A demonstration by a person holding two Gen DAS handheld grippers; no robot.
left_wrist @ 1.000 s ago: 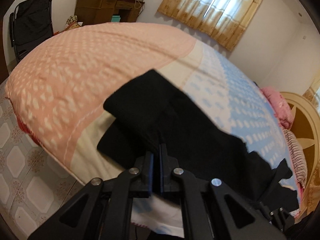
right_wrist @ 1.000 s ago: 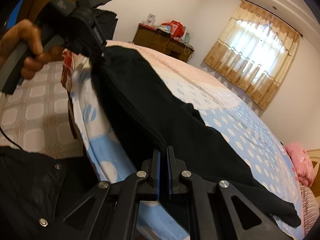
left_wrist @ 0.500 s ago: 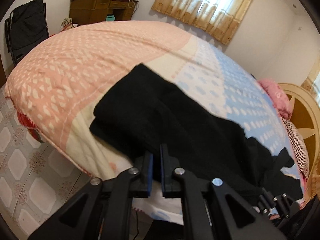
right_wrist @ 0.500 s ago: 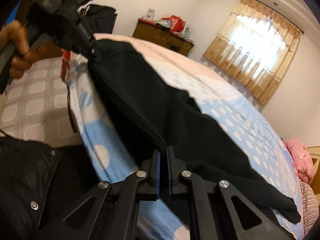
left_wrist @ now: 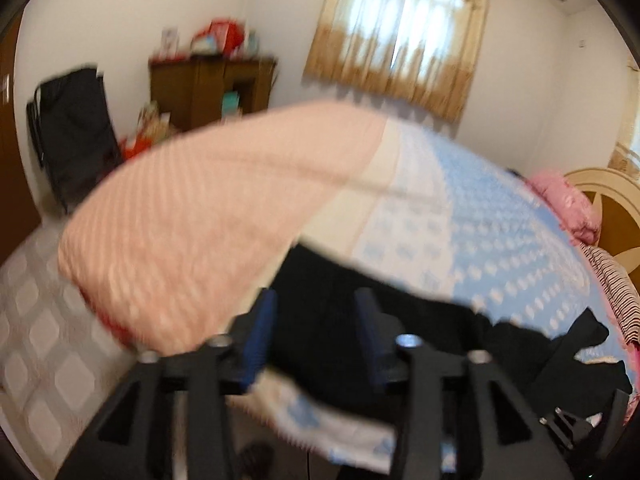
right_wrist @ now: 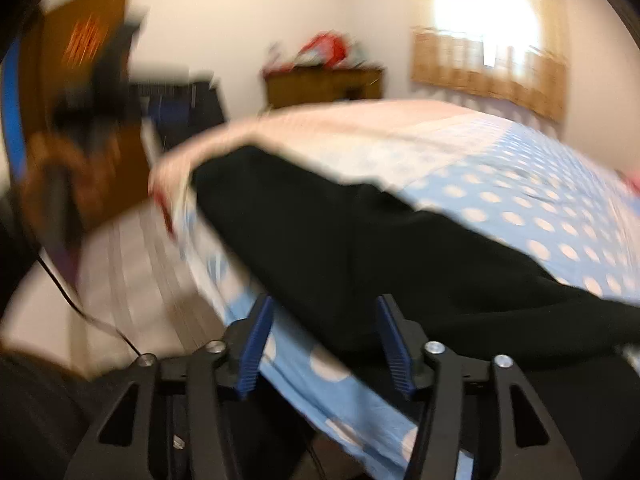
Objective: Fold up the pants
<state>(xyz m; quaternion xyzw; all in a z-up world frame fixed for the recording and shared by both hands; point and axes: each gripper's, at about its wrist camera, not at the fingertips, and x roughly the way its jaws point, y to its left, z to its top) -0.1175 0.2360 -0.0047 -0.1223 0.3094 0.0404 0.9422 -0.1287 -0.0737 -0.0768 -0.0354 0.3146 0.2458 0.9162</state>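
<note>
Pants of black cloth lie along the near edge of the bed, stretched across the blue dotted part of the cover and reaching toward the pink part at the foot. Both views are blurred, so fine folds in the cloth cannot be made out. From the left wrist camera, the left gripper has its two blue-padded fingers spread wide apart, with the dark cloth lying between and beyond them and nothing pinched. From the right wrist camera, the right gripper is likewise released, its fingers parted at the bed's edge just below the pants. At the left of that view a hand holding the other tool shows as a smear. Behind the bed stand a wooden cabinet with red items on top, a dark folding chair and a curtained window. A pink pillow rests by the headboard.
</note>
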